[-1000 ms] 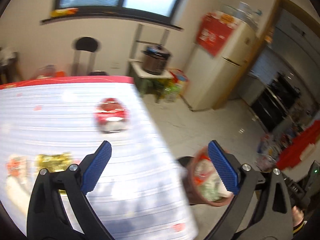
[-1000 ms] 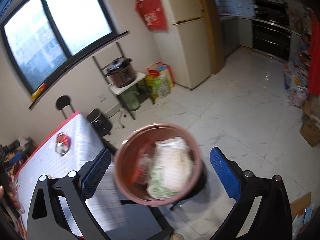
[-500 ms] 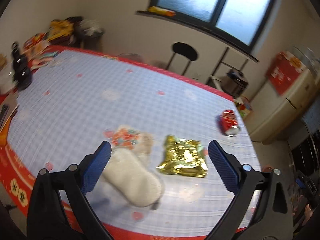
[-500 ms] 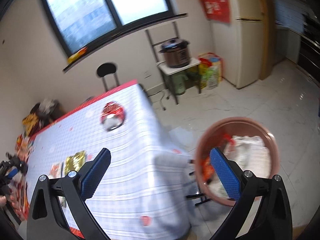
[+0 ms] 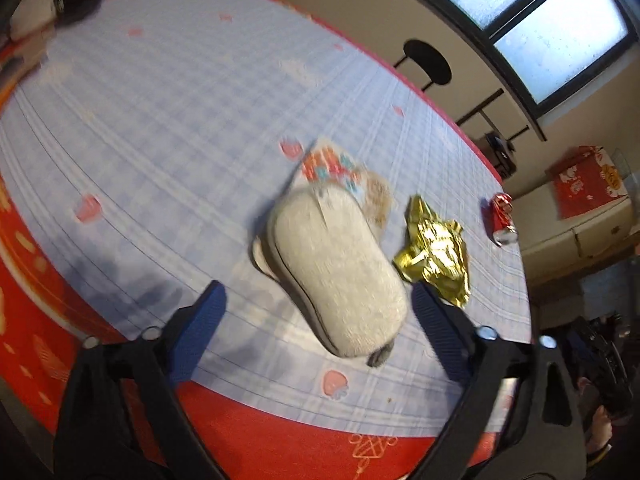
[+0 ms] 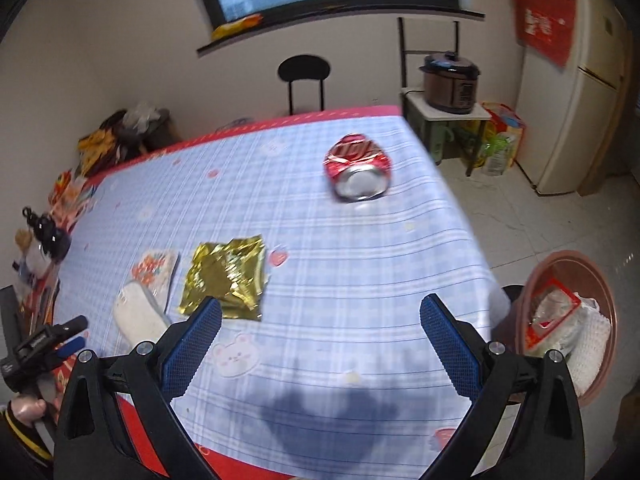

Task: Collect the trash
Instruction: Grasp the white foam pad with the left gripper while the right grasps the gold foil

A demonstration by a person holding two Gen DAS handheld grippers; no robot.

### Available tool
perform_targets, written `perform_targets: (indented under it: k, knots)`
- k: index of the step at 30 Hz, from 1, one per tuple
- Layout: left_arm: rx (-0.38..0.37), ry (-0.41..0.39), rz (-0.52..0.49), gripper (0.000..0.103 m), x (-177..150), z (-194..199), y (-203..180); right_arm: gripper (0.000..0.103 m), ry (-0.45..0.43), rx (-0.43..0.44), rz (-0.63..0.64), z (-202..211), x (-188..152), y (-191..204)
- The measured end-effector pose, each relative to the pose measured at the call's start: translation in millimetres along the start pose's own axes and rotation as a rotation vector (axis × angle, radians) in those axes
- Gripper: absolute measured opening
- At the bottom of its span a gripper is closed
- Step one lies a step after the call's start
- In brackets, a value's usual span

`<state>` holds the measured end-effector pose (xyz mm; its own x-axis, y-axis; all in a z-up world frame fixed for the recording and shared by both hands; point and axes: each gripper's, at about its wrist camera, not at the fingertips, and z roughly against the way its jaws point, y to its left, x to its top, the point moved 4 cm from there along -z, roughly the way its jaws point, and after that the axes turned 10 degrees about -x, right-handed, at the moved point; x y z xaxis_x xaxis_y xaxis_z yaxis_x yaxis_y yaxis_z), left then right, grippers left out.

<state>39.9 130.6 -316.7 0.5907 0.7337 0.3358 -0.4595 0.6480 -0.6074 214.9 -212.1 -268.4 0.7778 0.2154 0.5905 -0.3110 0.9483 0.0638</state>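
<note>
A white fuzzy slipper (image 5: 332,268) lies sole-up on the blue checked tablecloth, right in front of my open, empty left gripper (image 5: 320,328). A printed wrapper (image 5: 332,168) lies partly under it, a crumpled gold foil wrapper (image 5: 436,256) to its right, and a crushed red can (image 5: 502,220) further right. My right gripper (image 6: 320,344) is open and empty above the table's near edge. It sees the can (image 6: 358,168) ahead, the gold wrapper (image 6: 226,276), the slipper (image 6: 138,316) and the printed wrapper (image 6: 156,266) at left. A brown bin (image 6: 564,320) holding trash stands off the table at right.
The table (image 6: 280,208) has a red skirt. Clutter (image 6: 48,232) lies along its left edge. A black stool (image 6: 304,76), a rice cooker (image 6: 450,82) on a stand and a fridge (image 6: 576,112) stand beyond. The left hand's gripper (image 6: 44,344) shows at lower left.
Both grippers swung left from the bin toward the table. The left one closed in on the slipper; the right one now faces the can, with the bin at its right edge.
</note>
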Motion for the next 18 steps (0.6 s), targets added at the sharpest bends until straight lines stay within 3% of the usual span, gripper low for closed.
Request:
perform_targets:
  k: [1,6,10,18]
  knots:
    - [-0.021,0.023,0.013,0.073,-6,-7,-2,0.098,0.007,0.000,0.023,-2,0,11]
    - [-0.104,0.105,0.081,0.069,-19,-40,9,0.098,0.034,-0.016,0.106,-11,-2,48]
    - [-0.147,0.114,0.086,0.065,-14,-54,8,0.098,0.043,-0.030,0.143,-13,-3,65]
    - [-0.151,0.098,0.098,0.060,-2,-68,12,0.098,0.068,-0.048,0.144,-20,-5,66]
